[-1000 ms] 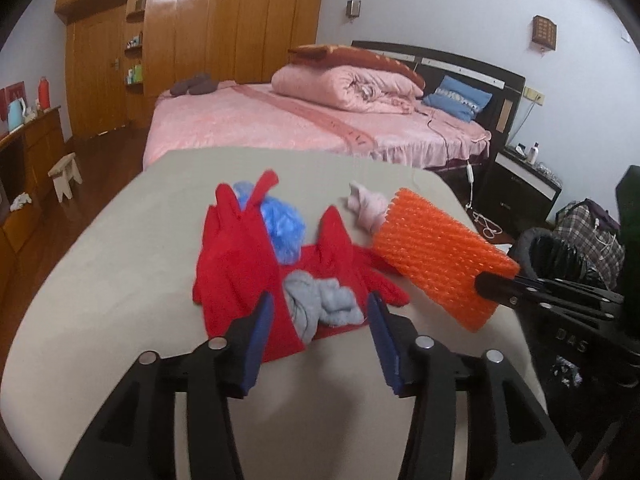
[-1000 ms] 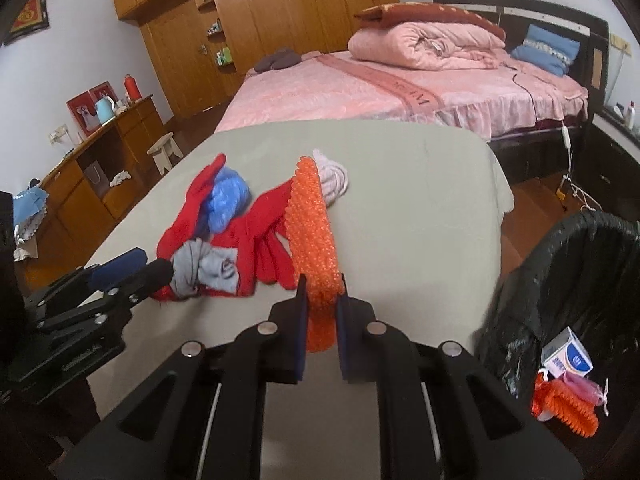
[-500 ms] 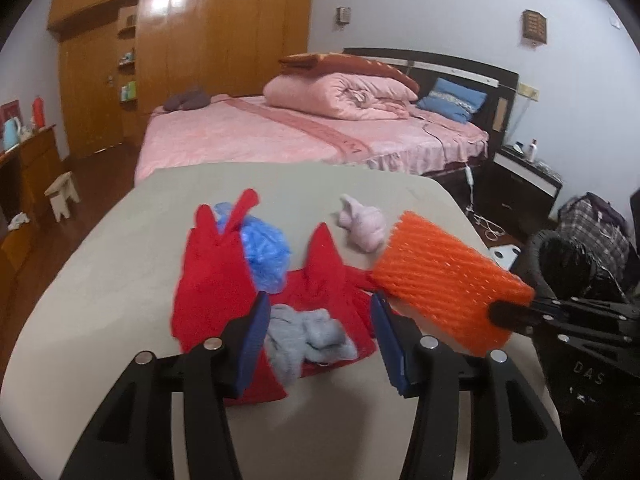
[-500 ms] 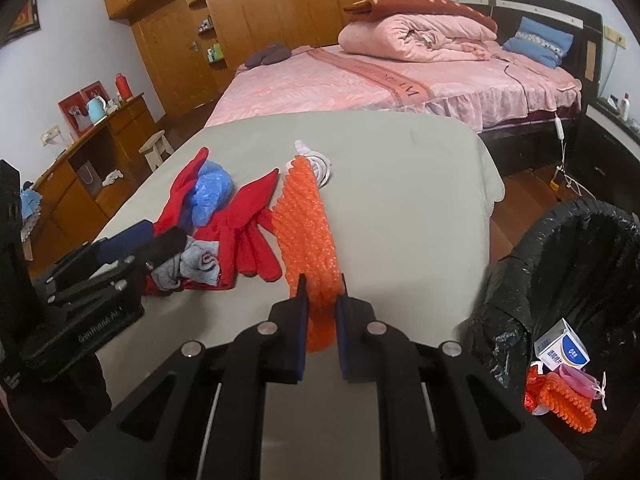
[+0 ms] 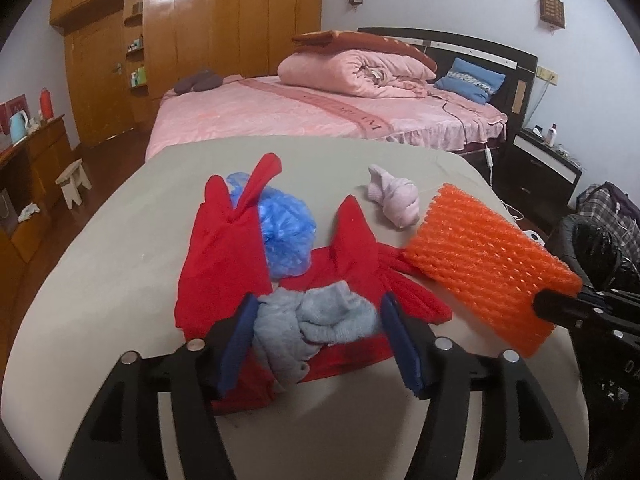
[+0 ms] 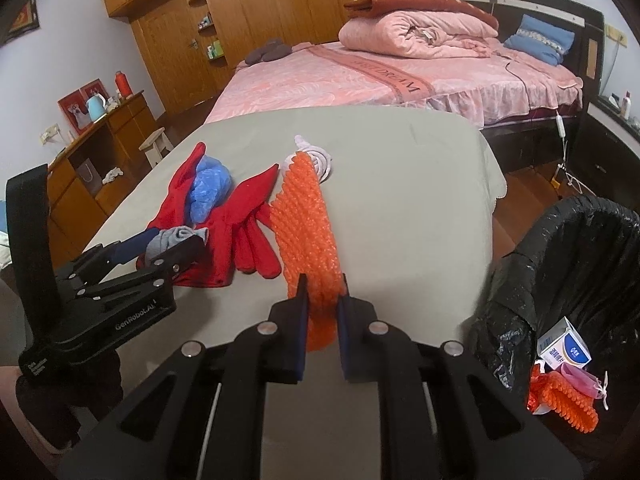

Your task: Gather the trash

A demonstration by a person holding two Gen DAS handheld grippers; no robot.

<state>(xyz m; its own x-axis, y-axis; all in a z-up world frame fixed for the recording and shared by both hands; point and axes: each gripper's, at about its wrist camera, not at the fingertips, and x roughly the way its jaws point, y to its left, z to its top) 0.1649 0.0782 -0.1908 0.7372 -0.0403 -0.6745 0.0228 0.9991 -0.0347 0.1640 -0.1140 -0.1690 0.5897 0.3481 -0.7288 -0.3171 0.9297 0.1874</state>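
Two claws work over the desk [image 5: 120, 240]. The left claw [image 5: 316, 332] is opening, its jaws spread on either side of a grey sock [image 5: 316, 320] that lies on red gloves [image 5: 224, 248], pads apparently clear of it. The right claw [image 6: 322, 312] pinches an orange foam net [image 6: 308, 232], held beside a bin [image 6: 580, 248] with a black liner and trash inside.

left gripper [image 5: 316, 334]: black frame, blue pads, silver screws | right gripper [image 6: 322, 312]: same build | white "GenRobot.AI" lettering
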